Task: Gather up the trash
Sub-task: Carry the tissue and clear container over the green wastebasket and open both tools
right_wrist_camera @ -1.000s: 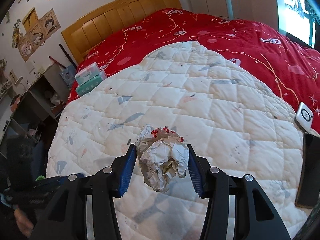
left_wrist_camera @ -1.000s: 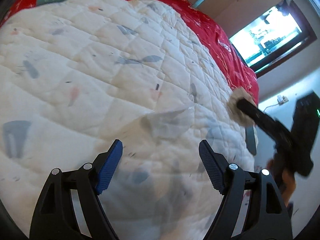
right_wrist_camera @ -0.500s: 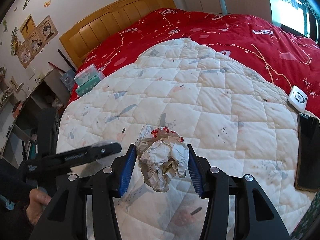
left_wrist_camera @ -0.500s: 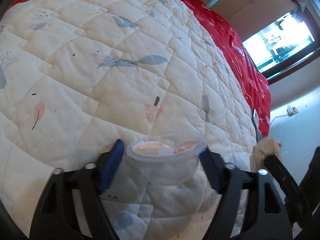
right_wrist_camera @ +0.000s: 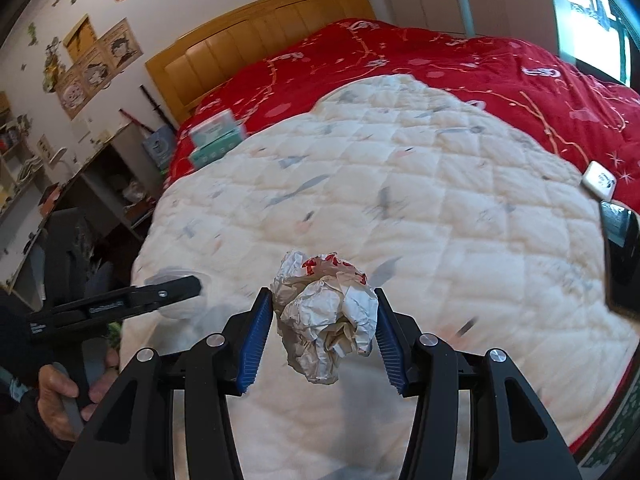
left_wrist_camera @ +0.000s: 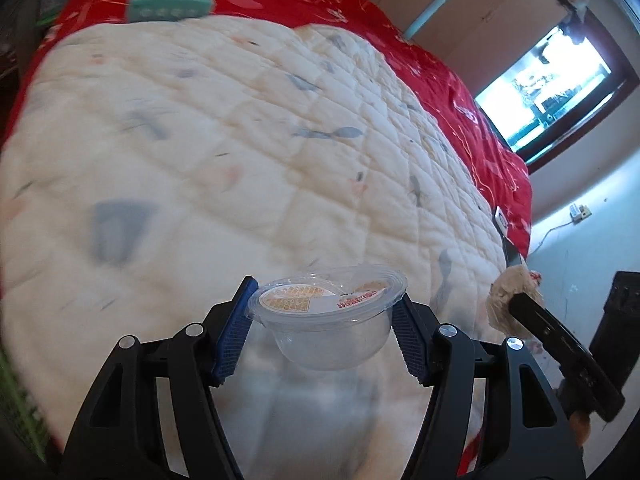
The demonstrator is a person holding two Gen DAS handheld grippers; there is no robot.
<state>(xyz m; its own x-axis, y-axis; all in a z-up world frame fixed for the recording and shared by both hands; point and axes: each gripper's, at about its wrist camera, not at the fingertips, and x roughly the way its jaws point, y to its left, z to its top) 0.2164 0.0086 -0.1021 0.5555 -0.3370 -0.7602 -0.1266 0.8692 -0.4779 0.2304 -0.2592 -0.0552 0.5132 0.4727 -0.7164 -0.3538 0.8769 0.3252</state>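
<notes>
Over white quilt [right_wrist_camera: 420, 200], left gripper [left_wrist_camera: 324, 332] clamps plastic cup [left_wrist_camera: 326, 316]; right gripper [right_wrist_camera: 324, 332] clamps crumpled paper [right_wrist_camera: 326, 316].

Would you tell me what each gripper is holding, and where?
Left gripper: clear plastic cup, at its sides below the rim. Right gripper: crumpled paper wad, at its sides.
</notes>
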